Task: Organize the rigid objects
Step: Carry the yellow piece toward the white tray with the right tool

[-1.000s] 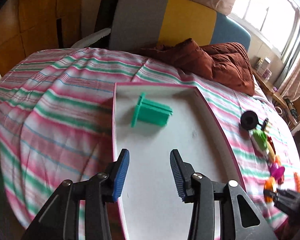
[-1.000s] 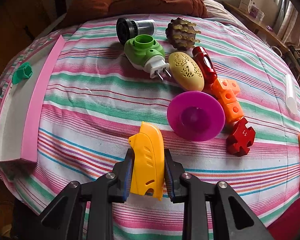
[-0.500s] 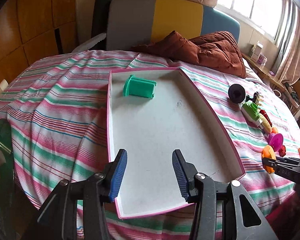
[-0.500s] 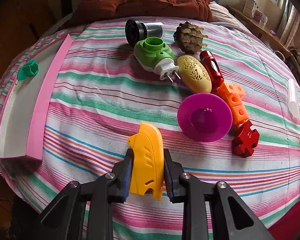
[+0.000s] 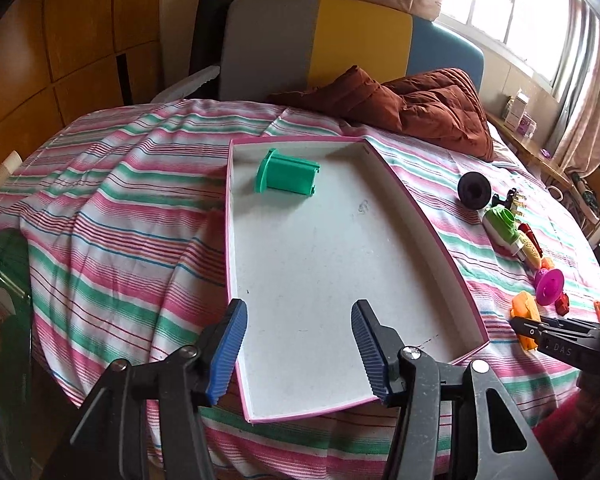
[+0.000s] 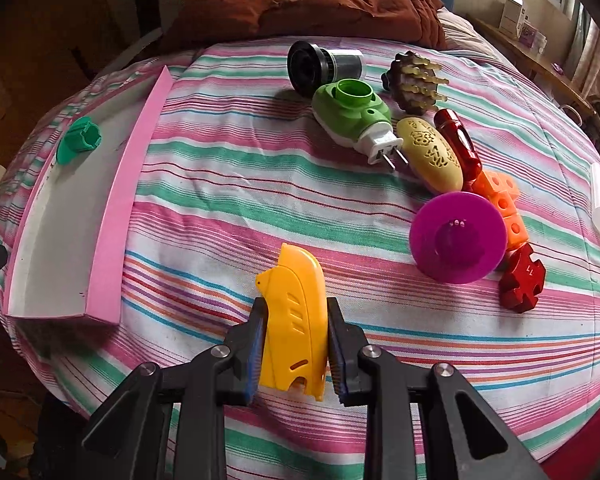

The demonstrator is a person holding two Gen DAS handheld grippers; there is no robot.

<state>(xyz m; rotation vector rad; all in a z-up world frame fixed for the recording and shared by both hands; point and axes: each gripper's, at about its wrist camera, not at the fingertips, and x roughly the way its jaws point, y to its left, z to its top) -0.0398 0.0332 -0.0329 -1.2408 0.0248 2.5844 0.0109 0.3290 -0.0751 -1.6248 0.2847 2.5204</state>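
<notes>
One green spool (image 5: 286, 176) in the pink tray (image 5: 428, 224); left tool (image 5: 298, 350) opening, empty; right tool (image 6: 296, 344) seemingly clamping yellow shell (image 6: 296, 320).

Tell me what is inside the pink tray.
Only one green plastic cylinder lies on its side near the far end of the pink tray. The rest of the white floor is bare. The near corner is partly hidden behind the left hand-held gripper.

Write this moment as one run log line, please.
left gripper: jaws opening, nothing between | right gripper: shut on yellow piece | tray: holds green spool
</notes>
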